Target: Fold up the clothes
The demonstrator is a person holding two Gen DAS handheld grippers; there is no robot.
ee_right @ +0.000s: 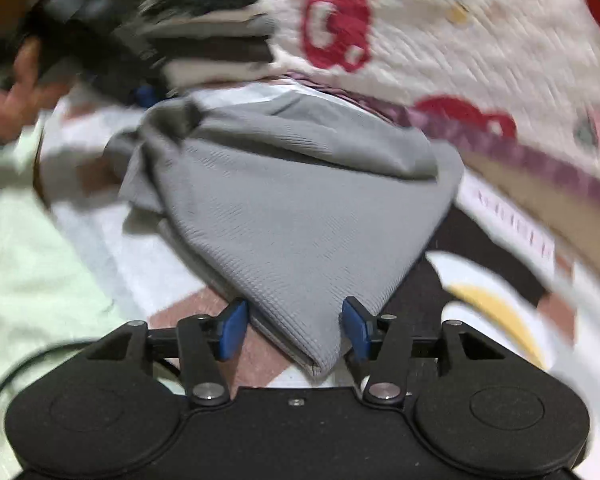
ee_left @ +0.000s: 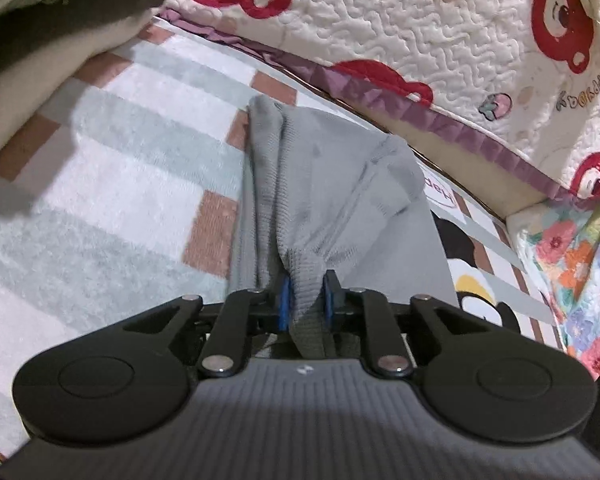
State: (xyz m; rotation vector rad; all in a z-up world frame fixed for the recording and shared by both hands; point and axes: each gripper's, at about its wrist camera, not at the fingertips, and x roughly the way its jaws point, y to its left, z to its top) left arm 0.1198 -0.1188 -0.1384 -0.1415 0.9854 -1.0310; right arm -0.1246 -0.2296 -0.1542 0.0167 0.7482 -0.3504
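A grey knit garment (ee_left: 332, 200) lies bunched on the checked mat in the left wrist view. My left gripper (ee_left: 306, 296) is shut on its ribbed hem, which is pinched between the blue pads. In the right wrist view the same grey garment (ee_right: 292, 208) spreads out with one corner pointing toward me. That corner lies between the pads of my right gripper (ee_right: 296, 328), which stands open without touching it. At the garment's far left end my left gripper (ee_right: 140, 96) holds the cloth, with a person's hand (ee_right: 12, 92) behind it. This view is blurred.
A checked mat (ee_left: 120, 184) in pale green, white and brown covers the surface. A quilted cover with red bears (ee_left: 420, 32) and purple trim (ee_left: 380, 96) rises behind. Folded clothes (ee_left: 60, 20) are stacked at far left. A floral cloth (ee_left: 580, 264) is at right.
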